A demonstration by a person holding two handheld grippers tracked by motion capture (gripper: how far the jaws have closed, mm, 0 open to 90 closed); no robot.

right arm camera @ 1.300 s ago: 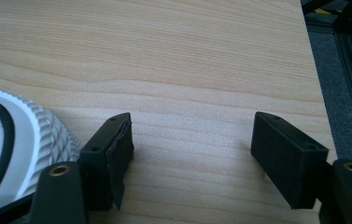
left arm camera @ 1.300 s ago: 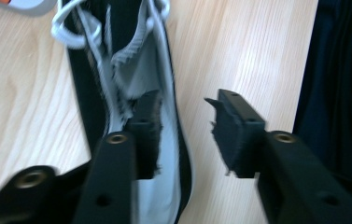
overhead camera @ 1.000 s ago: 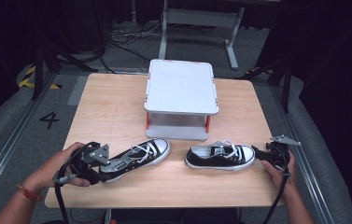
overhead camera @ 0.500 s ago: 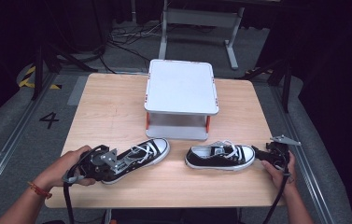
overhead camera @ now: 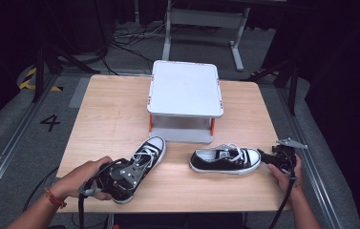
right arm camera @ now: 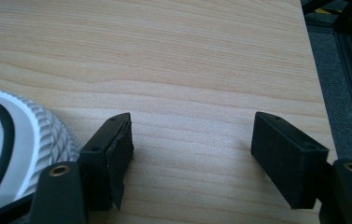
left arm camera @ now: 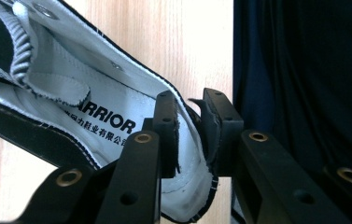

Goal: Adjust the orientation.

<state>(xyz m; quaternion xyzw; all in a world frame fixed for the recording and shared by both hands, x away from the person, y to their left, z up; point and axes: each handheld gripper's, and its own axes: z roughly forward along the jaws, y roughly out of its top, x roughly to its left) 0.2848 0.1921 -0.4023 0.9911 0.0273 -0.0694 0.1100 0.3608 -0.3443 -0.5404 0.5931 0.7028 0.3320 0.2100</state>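
Observation:
Two black canvas sneakers with white soles lie on the wooden table (overhead camera: 106, 114). The left sneaker (overhead camera: 150, 151) points up and to the right, its heel toward the person. My left gripper (overhead camera: 119, 179) is shut on that heel. In the left gripper view one jaw sits inside the heel collar and the other outside, pinching the left sneaker's rim (left arm camera: 183, 119) at my left gripper (left arm camera: 190, 135). The right sneaker (overhead camera: 224, 160) lies sideways, toe to the right. My right gripper (overhead camera: 269, 160) stands open just beyond that toe. Its white rubber toe cap (right arm camera: 24, 140) lies beside the left jaw of my right gripper (right arm camera: 192, 135).
A white raised platform (overhead camera: 185, 88) on orange legs stands at the middle back of the table. The table's right edge (right arm camera: 318, 88) runs close to the right gripper. Dark floor, cables and a metal frame lie beyond the table.
My left gripper has slid right along the front edge onto the left sneaker's heel and shut on it. The right gripper and right sneaker have stayed put.

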